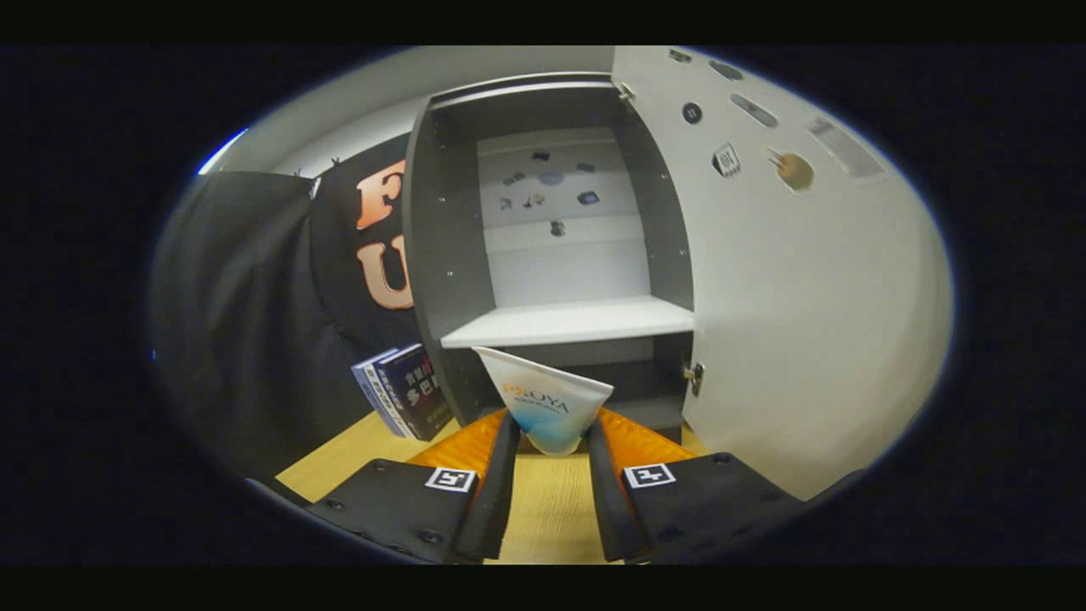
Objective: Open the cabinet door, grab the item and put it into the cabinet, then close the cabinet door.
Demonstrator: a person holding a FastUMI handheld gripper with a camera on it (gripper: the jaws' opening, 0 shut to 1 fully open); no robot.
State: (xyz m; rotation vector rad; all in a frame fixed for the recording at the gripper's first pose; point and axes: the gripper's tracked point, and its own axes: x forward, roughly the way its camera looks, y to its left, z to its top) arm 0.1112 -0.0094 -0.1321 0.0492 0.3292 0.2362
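Tube in hand: a soft white squeeze tube with a blue bottom end (547, 403) sits between the two fingers (501, 475) of the tool (551, 441), and both fingers press on its sides, so the tool is pinching it. The tube leans a little, with its flat wide end up. It is in the air above the light wooden bench (551, 509), just in front of the dark grey cabinet (441, 255).

The big white cabinet door (806, 322) is swung open to the right of the tube. It has a few small stickers near its top. Inside the cabinet, a white shelf (568, 322) lies just beyond the tube and a bit higher. Small dark marks dot the pale back wall.

Two dark blue books (403, 399) lean against the cabinet's left side on the bench.
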